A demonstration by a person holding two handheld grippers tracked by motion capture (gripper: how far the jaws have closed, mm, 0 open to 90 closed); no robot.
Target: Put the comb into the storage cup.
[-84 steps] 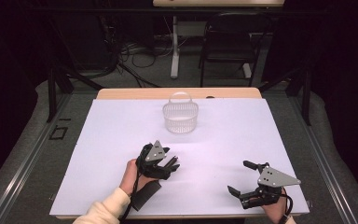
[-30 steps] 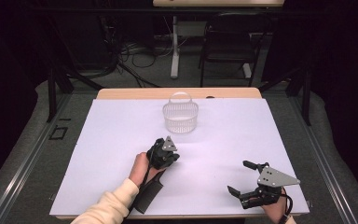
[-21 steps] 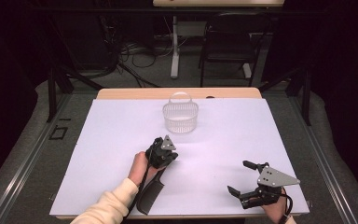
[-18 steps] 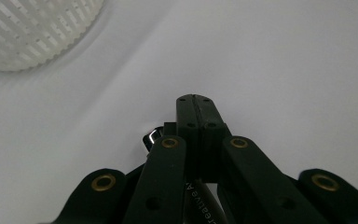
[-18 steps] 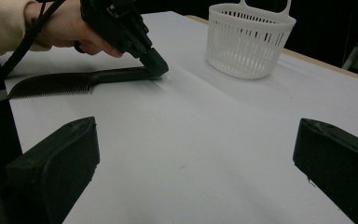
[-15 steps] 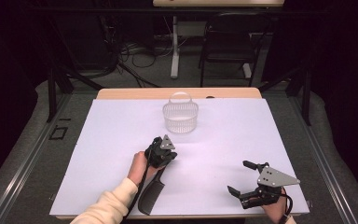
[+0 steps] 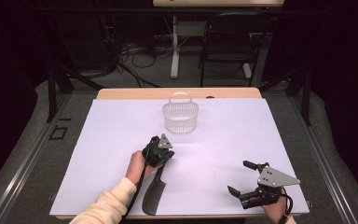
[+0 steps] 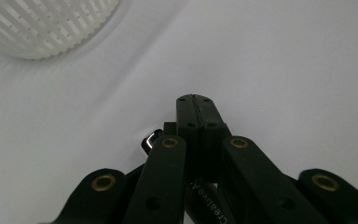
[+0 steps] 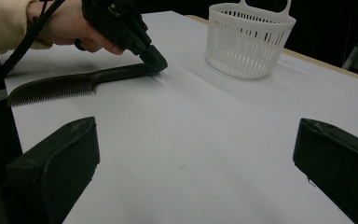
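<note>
A black comb [image 7: 154, 196] lies near the table's front edge, teeth toward the person; it also shows in the right gripper view [image 9: 74, 84]. My left gripper [image 7: 167, 156] is shut on the end of the comb's handle, its tip low on the white sheet [image 9: 154, 58]. In the left gripper view the jaws meet with no gap [image 8: 195, 100] and the handle [image 8: 209, 205] passes under them. My right gripper [image 7: 240, 177] rests at the front right, wide open with nothing between its jaws [image 9: 196, 158]. A white slatted basket [image 7: 181, 116] stands beyond the left gripper.
The white sheet [image 7: 242, 130] covers the table, with a wooden edge [image 7: 135, 93] at the back. The basket [image 9: 247, 39] [image 8: 42, 23] is upright with its handle up. Dark floor, cables and a chair lie past the far edge.
Since the oldest frame the left gripper shifted slightly right and its jaws closed on the comb's handle, and the comb now shows fully below the hand. Right gripper unmoved.
</note>
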